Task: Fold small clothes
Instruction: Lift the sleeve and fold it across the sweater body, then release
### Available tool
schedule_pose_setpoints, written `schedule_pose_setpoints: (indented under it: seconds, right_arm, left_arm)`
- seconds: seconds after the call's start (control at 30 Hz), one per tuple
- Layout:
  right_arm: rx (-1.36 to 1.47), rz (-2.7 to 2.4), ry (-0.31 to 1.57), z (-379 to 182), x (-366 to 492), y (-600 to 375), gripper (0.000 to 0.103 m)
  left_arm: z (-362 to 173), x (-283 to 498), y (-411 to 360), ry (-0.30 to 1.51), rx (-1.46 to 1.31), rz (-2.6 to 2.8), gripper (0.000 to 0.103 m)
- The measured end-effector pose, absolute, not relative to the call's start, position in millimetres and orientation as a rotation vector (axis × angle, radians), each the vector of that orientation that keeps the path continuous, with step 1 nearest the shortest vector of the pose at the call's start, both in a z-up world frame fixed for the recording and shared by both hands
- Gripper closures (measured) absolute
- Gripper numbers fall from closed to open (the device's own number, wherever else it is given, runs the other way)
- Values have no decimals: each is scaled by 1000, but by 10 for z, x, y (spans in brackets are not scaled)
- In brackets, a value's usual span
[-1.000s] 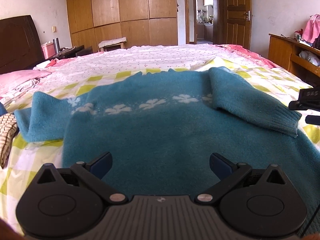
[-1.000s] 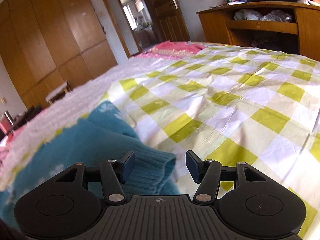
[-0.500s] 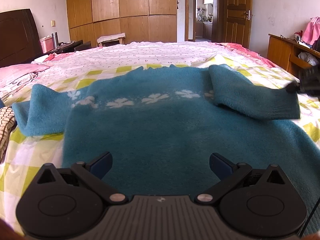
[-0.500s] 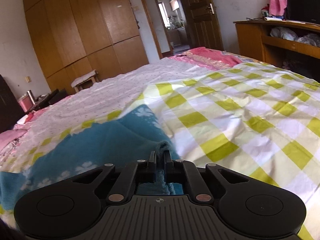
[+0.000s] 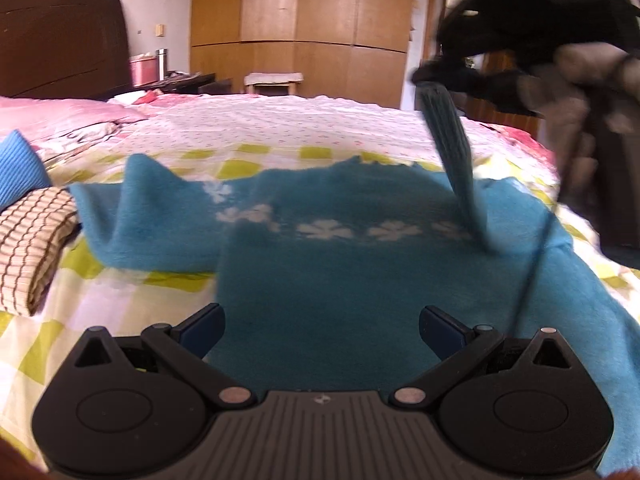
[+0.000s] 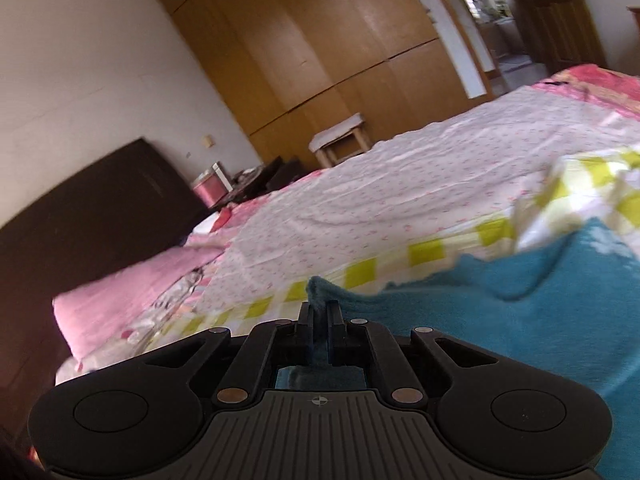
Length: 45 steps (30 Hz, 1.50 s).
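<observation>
A teal sweater [image 5: 344, 280] with a band of white flowers lies spread on the checked bedspread. My left gripper [image 5: 322, 330] is open and empty, low over the sweater's near hem. My right gripper [image 6: 319, 312] is shut on the cuff of the sweater's right sleeve [image 5: 452, 148] and holds it lifted above the body; it shows blurred at the upper right of the left wrist view [image 5: 430, 78]. The rest of the sweater [image 6: 520, 320] lies below it. The left sleeve [image 5: 144, 216] lies out flat to the left.
A folded striped brown-and-white garment [image 5: 32, 248] and a blue ribbed piece [image 5: 18, 168] lie at the left bed edge. Pink pillows [image 6: 132, 292] and a dark headboard [image 6: 80, 220] stand to the left. Wooden wardrobes [image 5: 300, 32] line the far wall.
My right gripper closed on the right sleeve cuff, then lifted it and carried it left over the sweater's body. My left gripper has stayed open near the hem.
</observation>
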State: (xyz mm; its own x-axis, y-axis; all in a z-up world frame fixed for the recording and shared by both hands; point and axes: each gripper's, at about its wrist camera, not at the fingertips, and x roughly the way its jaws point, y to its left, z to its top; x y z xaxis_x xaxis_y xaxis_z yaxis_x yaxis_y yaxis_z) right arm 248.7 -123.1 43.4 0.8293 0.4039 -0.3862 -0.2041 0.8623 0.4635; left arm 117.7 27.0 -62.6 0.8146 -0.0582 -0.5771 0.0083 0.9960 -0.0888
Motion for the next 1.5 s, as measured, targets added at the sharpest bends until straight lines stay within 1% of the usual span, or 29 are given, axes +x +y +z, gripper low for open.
schedule_pose_setpoints:
  seconds: [0.1, 0.17, 0.23, 0.3, 0.53, 0.67, 0.73, 0.77, 0.83, 0.93, 1.0, 1.03, 1.07, 1.1, 1.13, 1.5]
  right_arm:
    - [343, 358, 537, 249, 2682, -882, 96]
    - [298, 371, 609, 40, 2831, -743, 95]
    - [265, 394, 699, -176, 2956, -658, 91]
    - [281, 404, 747, -306, 2970, -689, 90]
    - [300, 459, 648, -218, 2706, -967, 75]
    - [246, 453, 664, -262, 2705, -982, 74]
    - [183, 478, 676, -310, 2649, -956, 73]
    - [125, 496, 680, -346, 2620, -909, 71]
    - [-14, 519, 671, -400, 2546, -790, 63]
    - [-214, 538, 646, -477, 2477, -614, 58]
    - [-307, 528, 632, -518, 2477, -532, 59]
    - [-318, 522, 633, -524, 2487, -515, 63]
    - [-310, 518, 639, -518, 2509, -505, 64]
    - [-298, 517, 641, -505, 2526, -498, 77]
    - [-286, 512, 635, -484, 2538, -490, 85]
    - [-49, 427, 541, -300, 2627, -592, 93]
  left_arm:
    - [-684, 1231, 348, 635, -97, -11, 0]
    - [-720, 1254, 377, 646, -104, -4, 0]
    - [-756, 1276, 380, 655, -94, 1, 0]
    - [-796, 1302, 373, 666, -79, 6, 0]
    - [-832, 1339, 393, 675, -83, 20, 0]
    - [-858, 1351, 379, 682, -70, 21, 0]
    - [-862, 1360, 385, 684, -73, 20, 0]
    - [-863, 1366, 394, 685, -77, 18, 0]
    - [-863, 1363, 398, 688, -82, 13, 0]
    - [-860, 1379, 420, 687, -90, 9, 0]
    - [-867, 1390, 429, 689, -91, 11, 0]
    - [-871, 1397, 435, 690, -93, 12, 0]
    - [-874, 1401, 438, 691, -95, 12, 0]
    - [-876, 1405, 445, 691, -97, 12, 0]
    - [-877, 1407, 450, 690, -97, 13, 0]
    - [-849, 1376, 451, 654, -92, 29, 0]
